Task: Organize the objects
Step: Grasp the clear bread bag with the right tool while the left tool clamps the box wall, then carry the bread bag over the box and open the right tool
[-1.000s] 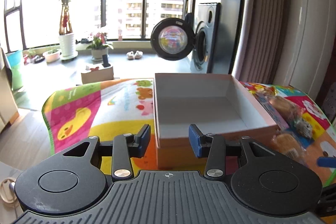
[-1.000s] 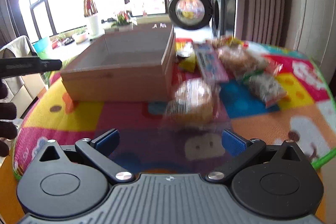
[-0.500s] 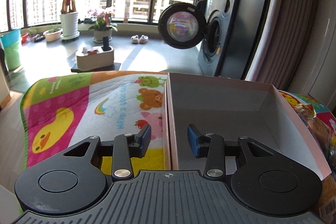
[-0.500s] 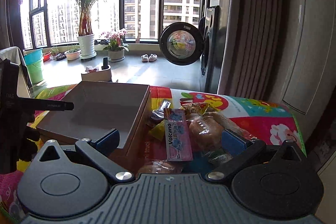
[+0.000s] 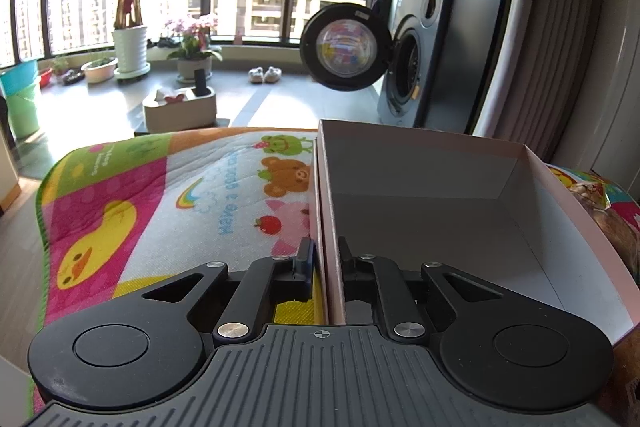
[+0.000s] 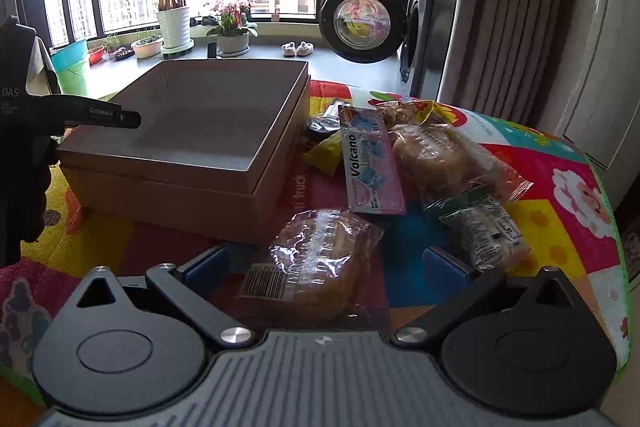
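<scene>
Mat (image 5: 120, 195), left-gripped box (image 5: 440, 187), bread (image 6: 316, 267).

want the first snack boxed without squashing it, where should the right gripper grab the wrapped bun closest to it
Grip the wrapped bun across its middle, coming straight forward and low. It lies flat between the open right gripper, and its long side runs with the fingers. Close gently: the wrapper is loose and the bread looks soft.

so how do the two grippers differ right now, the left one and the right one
The left gripper has its jaws closed on the near wall of the cardboard box, one finger outside and one inside; the right gripper has its jaws spread wide and grips nothing. The left works at the box; the right sits around a wrapped bun beside the box. Both have blue pads on black arms.
</scene>
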